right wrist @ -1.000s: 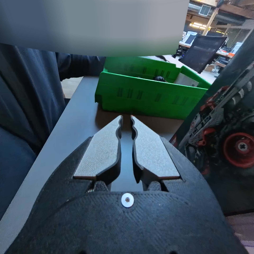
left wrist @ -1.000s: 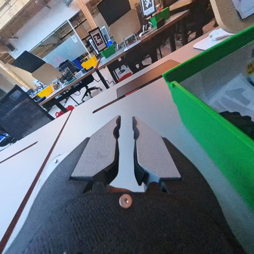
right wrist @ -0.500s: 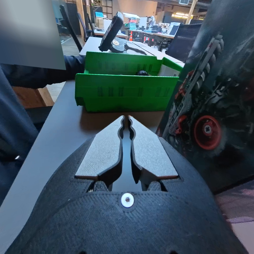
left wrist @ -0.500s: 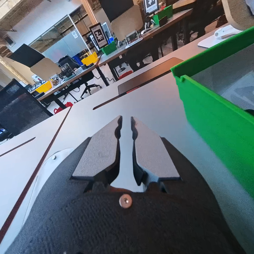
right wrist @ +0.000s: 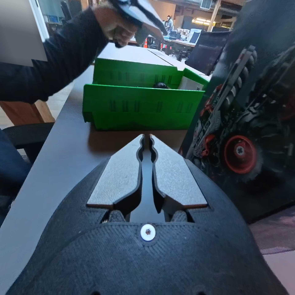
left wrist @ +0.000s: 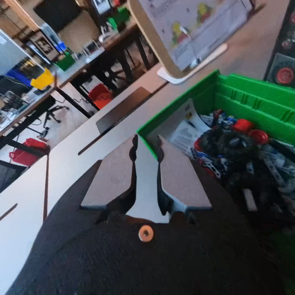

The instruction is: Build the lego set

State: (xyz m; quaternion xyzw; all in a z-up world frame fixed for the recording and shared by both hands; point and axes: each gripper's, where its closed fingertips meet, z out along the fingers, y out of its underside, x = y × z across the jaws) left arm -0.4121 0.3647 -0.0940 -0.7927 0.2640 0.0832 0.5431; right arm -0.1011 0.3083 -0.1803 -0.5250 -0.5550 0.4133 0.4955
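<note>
A green bin (left wrist: 175,102) holds a heap of black, red and blue lego pieces (left wrist: 231,151) and a white booklet (left wrist: 183,135). My left gripper (left wrist: 146,137) is open and empty, raised over the bin's near left corner. In the right wrist view the bin (right wrist: 140,108) stands ahead on the table, with one black piece (right wrist: 159,85) showing over its wall. My right gripper (right wrist: 146,136) is shut and empty, low over the table, short of the bin. The left gripper (right wrist: 143,17), held in a hand, hovers above the bin there.
The dark lego box (right wrist: 239,127) with a red-wheeled truck picture stands upright right of my right gripper, and shows at the far right of the left wrist view (left wrist: 284,47). A propped board with a printed sheet (left wrist: 191,32) stands behind the bin. A sleeved arm (right wrist: 55,63) reaches in from the left. Across from one pair of fingers to the other is roughly 35 centimeters.
My left gripper has risen and swung right, so the bin's inside now shows, and its jaws have opened a little. My right gripper's jaws have closed further; the bin looks a bit farther off.
</note>
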